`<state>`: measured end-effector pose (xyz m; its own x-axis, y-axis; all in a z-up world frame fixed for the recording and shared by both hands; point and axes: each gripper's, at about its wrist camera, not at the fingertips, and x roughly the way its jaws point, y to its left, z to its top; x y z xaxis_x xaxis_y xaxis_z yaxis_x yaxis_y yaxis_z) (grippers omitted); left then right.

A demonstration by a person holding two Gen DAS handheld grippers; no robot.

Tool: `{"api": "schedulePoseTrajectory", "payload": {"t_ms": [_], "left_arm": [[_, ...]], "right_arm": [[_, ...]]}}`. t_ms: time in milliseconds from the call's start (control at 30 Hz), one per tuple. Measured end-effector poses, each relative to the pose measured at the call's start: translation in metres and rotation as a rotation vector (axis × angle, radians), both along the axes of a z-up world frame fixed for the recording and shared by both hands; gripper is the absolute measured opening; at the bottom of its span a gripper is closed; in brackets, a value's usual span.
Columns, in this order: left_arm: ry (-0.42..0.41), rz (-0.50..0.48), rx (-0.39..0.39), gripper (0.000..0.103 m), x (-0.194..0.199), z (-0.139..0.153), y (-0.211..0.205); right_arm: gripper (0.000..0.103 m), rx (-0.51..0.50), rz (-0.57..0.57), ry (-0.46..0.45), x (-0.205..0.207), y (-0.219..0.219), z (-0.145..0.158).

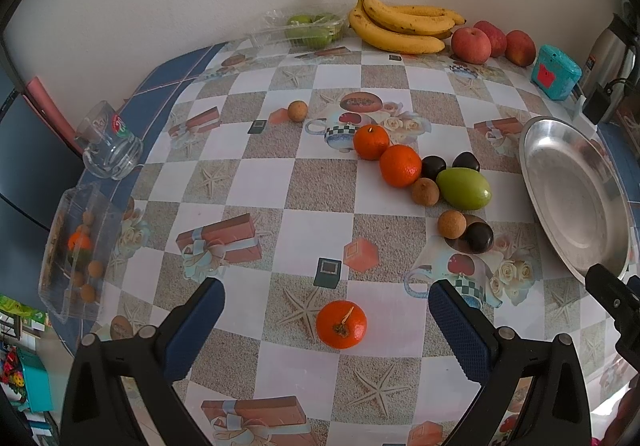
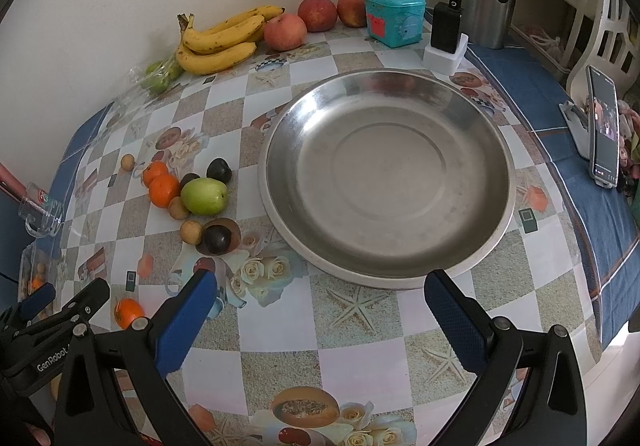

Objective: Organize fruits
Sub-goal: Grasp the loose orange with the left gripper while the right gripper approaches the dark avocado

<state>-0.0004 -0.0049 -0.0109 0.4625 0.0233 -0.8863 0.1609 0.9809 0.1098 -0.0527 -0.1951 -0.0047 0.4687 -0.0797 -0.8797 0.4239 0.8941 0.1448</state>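
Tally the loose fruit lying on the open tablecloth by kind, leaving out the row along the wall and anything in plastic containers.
Orange tangerines: 3
Green fruit: 1
Dark round fruits: 3
Small tan round fruits: 3
Total: 10

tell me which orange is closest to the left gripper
The lone orange lying stem-up between the open left gripper fingers; the other two oranges sit touching, farther back by the green fruit.

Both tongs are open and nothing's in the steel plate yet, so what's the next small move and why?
Probably ease the left tongs forward and down around the lone orange tangerine. It lies just ahead between their open fingers, apart from the other fruit, and the steel plate in front of the right tongs holds nothing.
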Motion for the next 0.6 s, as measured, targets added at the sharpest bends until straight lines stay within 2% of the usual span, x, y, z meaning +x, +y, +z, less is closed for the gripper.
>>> {"api": "schedulePoseTrajectory", "payload": {"t_ms": [167, 267, 333, 467, 600], "left_arm": [[0.033, 0.016, 0.001, 0.103, 0.005, -0.005, 0.002], [0.086, 0.035, -0.029, 0.101, 0.011, -0.013, 0.007], [0.144, 0.052, -0.059, 0.093, 0.016, -0.023, 0.011], [0.224, 0.083, -0.119, 0.086, 0.020, -0.036, 0.018], [0.267, 0.120, -0.151, 0.076, 0.021, -0.044, 0.023]], "right_arm": [[0.103, 0.018, 0.020, -0.015, 0.008, 0.004, 0.000], [0.103, 0.089, 0.052, -0.012, 0.021, 0.009, -0.004], [0.103, 0.124, 0.079, -0.015, 0.030, 0.014, -0.007], [0.102, 0.133, 0.132, -0.016, 0.049, 0.028, -0.009], [0.092, 0.131, 0.193, -0.008, 0.063, 0.041, -0.014]]}}
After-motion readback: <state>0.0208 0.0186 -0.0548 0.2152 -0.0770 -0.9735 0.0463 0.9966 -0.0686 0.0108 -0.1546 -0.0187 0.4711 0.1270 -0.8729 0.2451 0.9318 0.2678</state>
